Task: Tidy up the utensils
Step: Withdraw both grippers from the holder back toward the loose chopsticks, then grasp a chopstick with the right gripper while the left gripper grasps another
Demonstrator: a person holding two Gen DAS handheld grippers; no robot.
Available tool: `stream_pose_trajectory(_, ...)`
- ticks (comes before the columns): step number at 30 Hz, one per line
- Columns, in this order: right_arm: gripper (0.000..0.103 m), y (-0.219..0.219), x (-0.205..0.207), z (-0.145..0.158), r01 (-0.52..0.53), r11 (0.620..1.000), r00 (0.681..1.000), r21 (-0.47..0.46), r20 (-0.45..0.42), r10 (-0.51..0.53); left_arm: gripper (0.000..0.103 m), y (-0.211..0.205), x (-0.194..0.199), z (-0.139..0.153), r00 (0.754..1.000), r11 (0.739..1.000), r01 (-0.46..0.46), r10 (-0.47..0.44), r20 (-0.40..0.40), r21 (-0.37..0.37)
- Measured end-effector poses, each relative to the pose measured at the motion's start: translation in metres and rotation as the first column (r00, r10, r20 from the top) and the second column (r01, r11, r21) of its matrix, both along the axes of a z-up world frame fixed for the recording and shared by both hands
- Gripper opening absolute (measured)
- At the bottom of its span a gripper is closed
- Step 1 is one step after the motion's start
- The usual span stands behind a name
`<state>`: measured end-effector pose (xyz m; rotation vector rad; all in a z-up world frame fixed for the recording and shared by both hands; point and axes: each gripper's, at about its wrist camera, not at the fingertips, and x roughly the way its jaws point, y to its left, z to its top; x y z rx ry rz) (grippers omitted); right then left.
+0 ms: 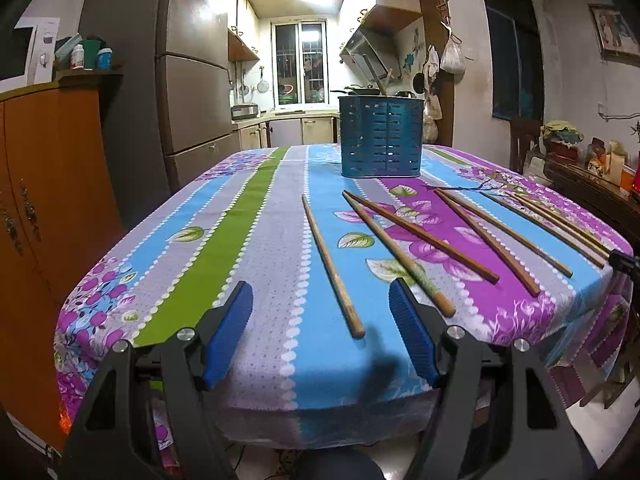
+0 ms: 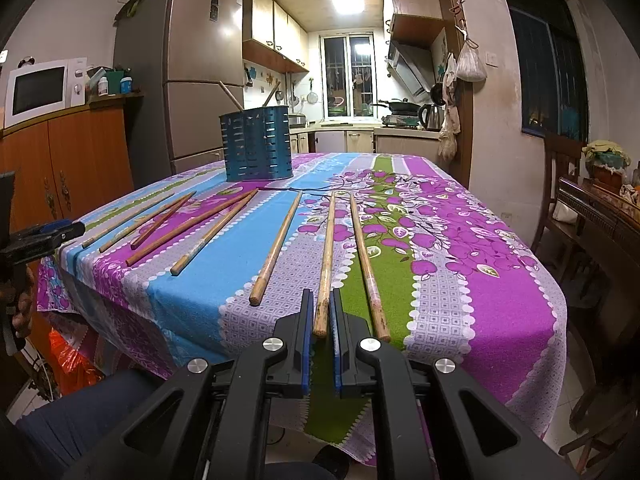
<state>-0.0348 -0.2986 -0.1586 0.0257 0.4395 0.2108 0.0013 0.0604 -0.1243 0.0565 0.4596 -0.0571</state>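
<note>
One gripper [image 2: 320, 320] around chopstick [image 2: 326, 256]

L tool [image 1: 321, 322] jaws apart, R tool [image 2: 321, 312] jaws closed.

holder [image 1: 381, 137]: blue slotted metal caddy, upright, toward the far edge of the table [image 1: 256, 240]; from the right view two sticks poke out the top

chopsticks [image 2: 276, 248]: brown wooden ones lying flat, loosely fanned in a row along the near edge, thick ends toward the near edge, tips aimed at the holder

pairs: a couple of them touch or cross at the tips, others lie single

nearest stick [image 2: 325, 264]: its thick end sits at the near edge, clamped
</note>
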Motion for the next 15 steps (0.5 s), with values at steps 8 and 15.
stream_pose_trajectory(8, 0.01, 0.0, -0.001, 0.0, 0.004, 1.0, 1.0, 0.002, 0.004, -0.004, 0.067, -0.009, -0.011, -0.012, 1.0, 1.0, 0.006, -0.006, 0.016, 0.024)
stream_pose_trajectory(15, 0.01, 0.0, -0.001, -0.001, 0.01, 1.0, 1.0, -0.004, 0.0, -0.01, 0.021, -0.014, 0.006, -0.019, 1.0, 1.0, 0.021, -0.021, -0.005, 0.001)
